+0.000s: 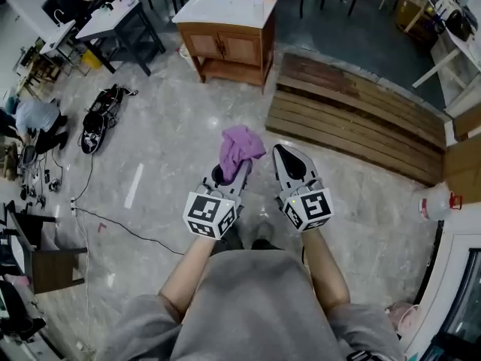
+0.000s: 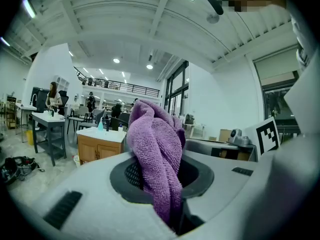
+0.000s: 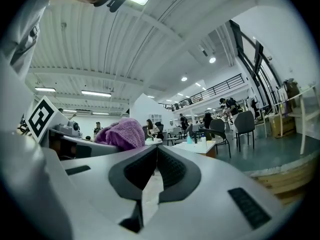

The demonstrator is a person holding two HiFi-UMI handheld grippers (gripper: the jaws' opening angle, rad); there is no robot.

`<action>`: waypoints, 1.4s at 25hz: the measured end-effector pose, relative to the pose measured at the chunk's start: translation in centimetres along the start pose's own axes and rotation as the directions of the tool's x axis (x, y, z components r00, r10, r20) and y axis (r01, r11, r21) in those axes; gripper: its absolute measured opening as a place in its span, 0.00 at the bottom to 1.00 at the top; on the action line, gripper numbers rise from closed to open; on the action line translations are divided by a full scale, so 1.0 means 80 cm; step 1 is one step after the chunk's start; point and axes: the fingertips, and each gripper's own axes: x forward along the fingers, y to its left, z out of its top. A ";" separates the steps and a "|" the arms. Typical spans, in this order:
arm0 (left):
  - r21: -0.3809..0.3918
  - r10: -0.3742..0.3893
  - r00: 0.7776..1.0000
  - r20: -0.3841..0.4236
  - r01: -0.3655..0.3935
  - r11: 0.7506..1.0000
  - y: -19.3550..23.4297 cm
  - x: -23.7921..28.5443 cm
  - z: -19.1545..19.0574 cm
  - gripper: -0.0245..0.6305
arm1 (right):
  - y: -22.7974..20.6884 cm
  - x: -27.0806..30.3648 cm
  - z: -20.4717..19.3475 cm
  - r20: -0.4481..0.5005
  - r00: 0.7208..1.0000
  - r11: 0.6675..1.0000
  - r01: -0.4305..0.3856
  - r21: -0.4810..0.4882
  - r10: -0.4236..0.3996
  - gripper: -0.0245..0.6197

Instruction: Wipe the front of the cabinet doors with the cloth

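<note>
In the head view the person stands on a pale stone floor [image 1: 173, 141] with both forearms held out. The left gripper [image 1: 231, 177] is clamped on a purple cloth [image 1: 239, 147], which bunches up above its tip. The right gripper [image 1: 285, 153] sits just beside it with its jaws drawn together. Well ahead of them stands a wooden cabinet [image 1: 229, 47] with two doors and a white top that carries small bottles. To its right a stack of wooden planks [image 1: 353, 115] lies on the floor. A dark bag [image 1: 101, 115] lies off to the left, near a desk [image 1: 113, 19]. In the left gripper view the jaws are closed on the cloth [image 2: 157, 154], whose lower folds are pinched in the slot between them, while the rest stands up in a twisted heap. The cabinet [image 2: 97, 146] shows low in the distance to the left of the cloth. In the right gripper view the jaws meet at their tips with nothing between them. The cloth [image 3: 122, 133] shows as a purple mound to the left, apart from this gripper, and the white-topped cabinet [image 3: 202, 148] lies far ahead.
</note>
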 end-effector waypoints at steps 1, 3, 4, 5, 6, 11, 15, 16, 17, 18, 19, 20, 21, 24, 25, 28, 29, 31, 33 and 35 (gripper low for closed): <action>0.001 0.005 1.000 -0.002 -0.005 1.000 0.002 0.000 0.000 0.17 | 0.000 0.003 -0.001 -0.001 1.000 1.000 -0.007 0.003 0.007 0.06; 0.001 0.017 1.000 -0.008 -0.017 1.000 0.010 -0.002 -0.002 0.17 | 0.004 0.012 -0.005 -0.008 1.000 1.000 -0.023 0.010 0.023 0.06; 0.000 0.024 1.000 -0.010 -0.024 1.000 0.015 -0.003 -0.002 0.17 | 0.006 0.018 -0.008 -0.013 0.999 0.999 -0.031 0.013 0.031 0.06; -0.002 0.031 0.999 -0.012 -0.031 1.000 0.021 -0.004 -0.003 0.17 | 0.009 0.025 -0.012 -0.019 0.999 0.999 -0.039 0.016 0.040 0.06; -0.004 0.038 0.999 -0.014 -0.038 0.999 0.028 -0.006 -0.005 0.17 | 0.012 0.031 -0.016 -0.026 0.998 0.999 -0.047 0.020 0.048 0.06; -0.017 0.072 0.997 -0.017 -0.072 0.997 0.073 -0.008 -0.009 0.17 | 0.030 0.076 -0.031 -0.048 0.995 0.996 -0.084 0.032 0.086 0.06; -0.030 0.075 0.997 -0.013 -0.075 0.997 0.121 0.003 -0.004 0.17 | 0.037 0.126 -0.035 -0.063 0.994 0.996 -0.090 0.021 0.091 0.06; -0.032 0.072 0.997 -0.013 -0.072 0.997 0.132 0.007 -0.002 0.17 | 0.035 0.138 -0.036 -0.066 0.994 0.996 -0.084 0.022 0.086 0.06; -0.035 0.068 0.998 -0.011 -0.068 0.997 0.143 0.011 -0.001 0.17 | 0.034 0.150 -0.037 -0.067 0.995 0.997 -0.078 0.022 0.079 0.06; -0.037 0.063 0.998 -0.010 -0.064 0.997 0.154 0.016 0.001 0.17 | 0.033 0.161 -0.037 -0.068 0.995 0.997 -0.072 0.022 0.073 0.06; -0.040 0.059 0.998 -0.008 -0.060 0.997 0.166 0.020 0.002 0.17 | 0.032 0.174 -0.037 -0.069 0.995 0.998 -0.067 0.021 0.068 0.06; -0.042 0.056 0.998 -0.007 -0.056 0.998 0.178 0.025 0.005 0.17 | 0.031 0.186 -0.037 -0.070 0.996 0.998 -0.063 0.020 0.064 0.06; -0.044 0.052 0.999 -0.007 -0.052 0.998 0.191 0.030 0.007 0.17 | 0.031 0.199 -0.037 -0.071 0.996 0.998 -0.058 0.021 0.060 0.06; -0.055 0.041 0.999 -0.007 -0.041 0.998 0.224 0.043 0.011 0.17 | 0.031 0.233 -0.040 -0.082 0.996 0.999 -0.046 0.021 0.048 0.06; -0.059 0.037 0.999 -0.008 -0.037 0.998 0.234 0.045 0.012 0.17 | 0.032 0.243 -0.042 -0.085 0.995 0.999 -0.043 0.018 0.044 0.06; -0.070 0.027 1.000 -0.008 -0.027 0.997 0.262 0.051 0.014 0.17 | 0.037 0.269 -0.046 -0.099 0.995 0.999 -0.034 0.007 0.035 0.06; -0.076 0.023 1.000 -0.009 -0.024 0.997 0.271 0.052 0.015 0.17 | 0.038 0.277 -0.046 -0.103 0.994 1.000 -0.030 0.003 0.030 0.06; -0.090 0.014 1.000 -0.015 -0.015 0.996 0.286 0.054 0.014 0.17 | 0.042 0.289 -0.048 -0.112 0.994 1.000 -0.016 -0.003 0.016 0.06; -0.101 0.006 1.000 -0.023 -0.008 0.995 0.300 0.057 0.012 0.17 | 0.043 0.299 -0.050 -0.119 0.993 1.000 -0.002 -0.001 0.002 0.06; -0.107 -0.002 1.000 -0.028 -0.001 0.994 0.311 0.063 0.012 0.17 | 0.041 0.309 -0.052 -0.128 0.992 1.000 0.009 -0.002 -0.009 0.06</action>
